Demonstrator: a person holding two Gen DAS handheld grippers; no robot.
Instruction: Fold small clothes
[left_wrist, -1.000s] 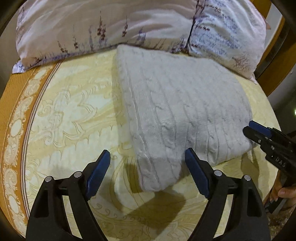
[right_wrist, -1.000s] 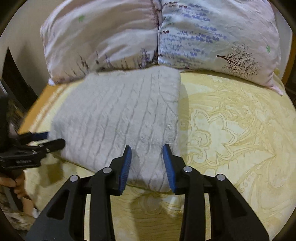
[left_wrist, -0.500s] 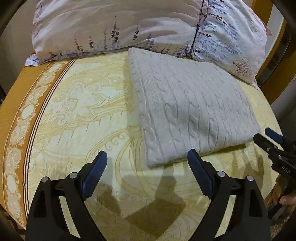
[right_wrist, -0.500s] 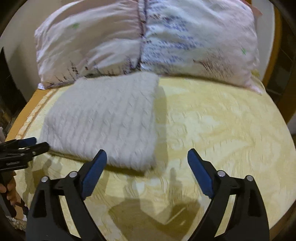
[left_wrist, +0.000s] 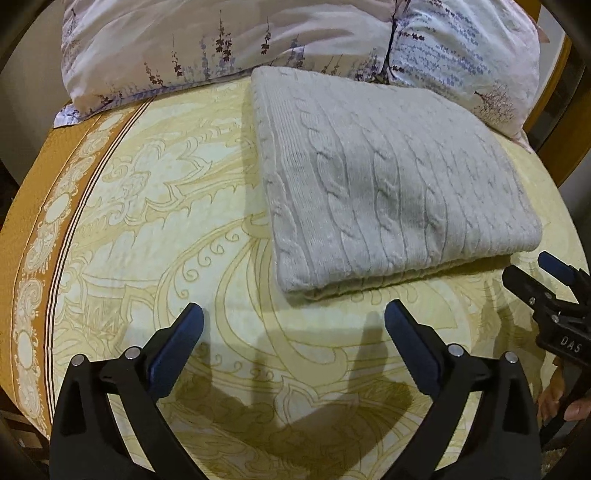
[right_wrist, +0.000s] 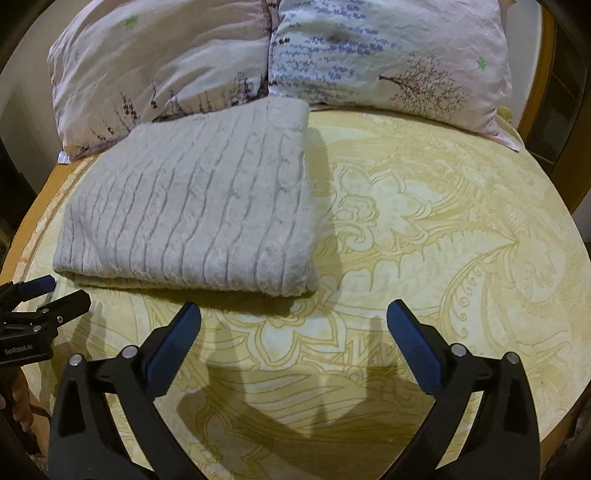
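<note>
Left tool (left_wrist: 293, 319) is spreading wide, jaws opening, nothing between them, just patterned bedspread (left_wrist: 155, 206) below. Right tool (right_wrist: 293, 319) the same: jaws opening, wide apart, nothing between them. Each tool shows at the edge of the other's view, with a bit of the hand (left_wrist: 565, 400) that carries it. One sweater (left_wrist: 388, 184), grey cable-knit, lies folded into a neat rectangle on the bed, just beyond both tools and clear of the pads; its far edge touches the pillows. Two pillows (right_wrist: 266, 55) by the count, side by side at the head of the bed, floral print. No containers in view. So: two tools, one sweater, two pillows.
</note>
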